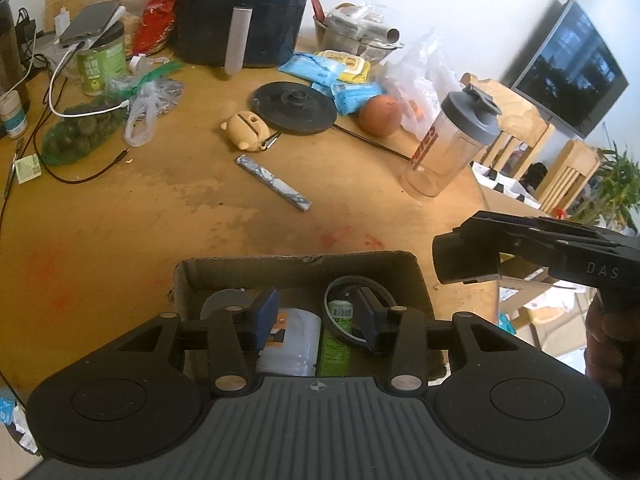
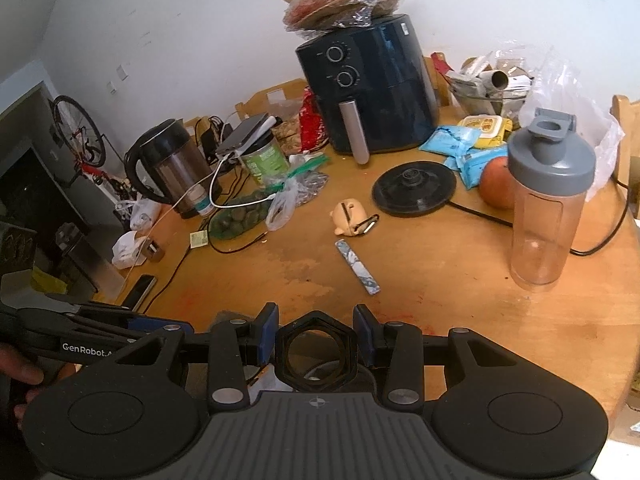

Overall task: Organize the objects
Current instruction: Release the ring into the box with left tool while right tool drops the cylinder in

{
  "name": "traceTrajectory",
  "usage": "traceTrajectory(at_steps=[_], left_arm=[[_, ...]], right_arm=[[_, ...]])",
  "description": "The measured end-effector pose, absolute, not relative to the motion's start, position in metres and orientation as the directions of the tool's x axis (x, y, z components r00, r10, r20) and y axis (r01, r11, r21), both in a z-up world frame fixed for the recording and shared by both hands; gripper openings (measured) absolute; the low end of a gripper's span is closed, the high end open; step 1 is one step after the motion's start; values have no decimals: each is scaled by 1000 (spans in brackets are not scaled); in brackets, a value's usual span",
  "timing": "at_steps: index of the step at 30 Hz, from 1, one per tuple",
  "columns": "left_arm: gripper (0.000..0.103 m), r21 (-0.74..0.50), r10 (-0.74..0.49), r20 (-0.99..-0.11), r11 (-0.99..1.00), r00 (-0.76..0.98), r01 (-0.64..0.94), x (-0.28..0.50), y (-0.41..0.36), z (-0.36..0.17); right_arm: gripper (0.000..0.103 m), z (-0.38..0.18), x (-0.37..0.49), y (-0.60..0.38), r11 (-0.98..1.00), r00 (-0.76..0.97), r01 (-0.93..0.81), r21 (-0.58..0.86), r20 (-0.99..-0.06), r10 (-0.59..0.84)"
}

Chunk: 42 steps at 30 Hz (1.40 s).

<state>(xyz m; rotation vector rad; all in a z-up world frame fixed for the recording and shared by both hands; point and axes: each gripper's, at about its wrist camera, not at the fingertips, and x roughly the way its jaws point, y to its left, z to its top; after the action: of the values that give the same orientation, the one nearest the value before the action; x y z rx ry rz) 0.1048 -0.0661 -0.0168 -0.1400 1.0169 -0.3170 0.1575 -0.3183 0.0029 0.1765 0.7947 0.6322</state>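
My left gripper [image 1: 316, 312] hangs open over a cardboard box [image 1: 296, 260] at the table's near edge, with nothing pressed between its pads. Inside the box lie a white container [image 1: 292, 344], a green can [image 1: 334, 344], a black ring [image 1: 340, 284] and a grey lid [image 1: 220, 304]. My right gripper [image 2: 316, 332] is shut on a black hexagonal ring [image 2: 316, 317], holding it just above the box. In the left wrist view that gripper [image 1: 468, 258] shows to the right of the box. On the table lie a marbled stick [image 2: 357, 266] and a tan bear-shaped case [image 2: 350, 216].
A clear shaker bottle [image 2: 548, 204] with a grey lid stands at the right, with a round orange-red fruit [image 2: 496, 184] beside it. Further back are a black kettle base [image 2: 414, 188], a dark air fryer [image 2: 368, 84], wipe packs, bags, cables and a kettle [image 2: 168, 164].
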Motion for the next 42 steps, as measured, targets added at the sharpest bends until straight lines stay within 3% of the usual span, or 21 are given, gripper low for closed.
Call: traceTrajectory(at_steps=[8, 11, 17, 24, 42], left_arm=[[43, -264, -308, -798, 951, 518, 160, 105, -55, -12], [43, -267, -306, -790, 952, 531, 150, 106, -52, -10], [43, -277, -305, -789, 951, 534, 134, 107, -48, -12], [43, -281, -317, -794, 948, 519, 148, 109, -49, -14], [44, -269, -340, -792, 940, 506, 211, 144, -49, -10]], right_arm=[[45, 7, 168, -303, 805, 522, -491, 333, -628, 578], [77, 5, 172, -300, 814, 524, -483, 321, -639, 563], [97, 3, 173, -297, 820, 519, -484, 307, -654, 551], [103, -3, 174, -296, 831, 510, -463, 306, -675, 533], [103, -1, 195, -296, 865, 550, -404, 298, -676, 490]])
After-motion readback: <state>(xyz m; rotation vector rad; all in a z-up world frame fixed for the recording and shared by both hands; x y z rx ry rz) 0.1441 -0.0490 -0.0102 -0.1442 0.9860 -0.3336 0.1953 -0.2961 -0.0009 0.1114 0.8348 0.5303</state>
